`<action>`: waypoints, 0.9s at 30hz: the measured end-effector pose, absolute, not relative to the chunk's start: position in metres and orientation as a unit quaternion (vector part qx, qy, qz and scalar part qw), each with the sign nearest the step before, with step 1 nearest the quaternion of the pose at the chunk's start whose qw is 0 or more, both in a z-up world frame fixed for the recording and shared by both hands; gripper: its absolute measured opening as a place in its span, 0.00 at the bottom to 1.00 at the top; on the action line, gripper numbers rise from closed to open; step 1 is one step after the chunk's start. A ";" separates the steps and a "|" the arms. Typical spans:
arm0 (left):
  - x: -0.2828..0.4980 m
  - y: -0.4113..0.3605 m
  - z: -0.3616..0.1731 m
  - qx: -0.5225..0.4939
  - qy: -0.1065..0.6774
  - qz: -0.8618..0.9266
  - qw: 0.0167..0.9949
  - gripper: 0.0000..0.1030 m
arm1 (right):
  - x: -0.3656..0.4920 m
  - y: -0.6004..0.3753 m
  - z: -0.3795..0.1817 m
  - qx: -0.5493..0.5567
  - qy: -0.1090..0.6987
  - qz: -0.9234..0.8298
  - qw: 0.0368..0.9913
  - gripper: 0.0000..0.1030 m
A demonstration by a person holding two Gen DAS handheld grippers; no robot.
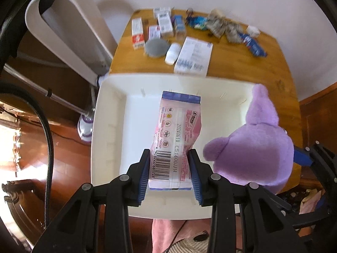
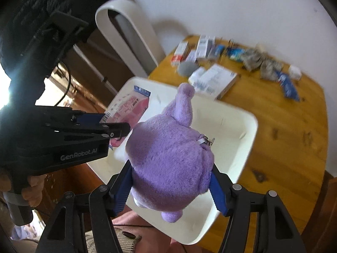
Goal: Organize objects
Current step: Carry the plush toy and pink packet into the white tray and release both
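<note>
The left claw (image 1: 170, 176) is closed on a pink packet (image 1: 177, 141), its blue pads pressing the packet's two long sides near the barcode end. The packet hangs over the white bin (image 1: 109, 130), its blue-edged far end pointing toward the wooden surface (image 1: 242, 63). Whether it touches the bin floor cannot be told.

The right claw (image 2: 171, 186) grips a purple plush (image 2: 168, 158) round its body, one pad on each side, and holds it above the bin's near right part. In the left wrist view the plush sits just beside the packet, to its right; whether the two touch is unclear.

Beyond the bin, the surface carries small boxes (image 1: 162, 24), a grey round lid (image 1: 157, 47), a white bottle (image 1: 172, 52) lying on its side, a flat white box (image 1: 193, 55), crumpled wrappers (image 1: 223, 26) and blue packets (image 1: 253, 44). A white curved appliance (image 1: 69, 27) stands left of the surface.

In the right wrist view a hand (image 2: 34, 189) holds the left claw's handle.
</note>
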State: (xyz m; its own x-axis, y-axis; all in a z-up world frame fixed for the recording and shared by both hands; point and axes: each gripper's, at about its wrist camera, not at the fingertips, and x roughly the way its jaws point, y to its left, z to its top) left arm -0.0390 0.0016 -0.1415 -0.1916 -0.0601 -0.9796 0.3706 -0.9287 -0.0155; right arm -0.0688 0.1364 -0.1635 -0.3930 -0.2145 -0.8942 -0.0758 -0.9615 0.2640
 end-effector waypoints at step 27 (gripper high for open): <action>-0.021 -0.002 -0.209 0.696 0.168 -0.686 0.125 0.61 | -0.077 0.119 -0.205 0.594 -0.146 -0.791 0.023 0.79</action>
State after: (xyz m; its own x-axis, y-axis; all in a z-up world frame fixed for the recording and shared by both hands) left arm -0.0210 -0.0022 -0.2094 0.0014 0.0626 -0.9980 0.4058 -0.9122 -0.0566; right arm -0.0766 0.1188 -0.2049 -0.2936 -0.2096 -0.9327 -0.1379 -0.9562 0.2583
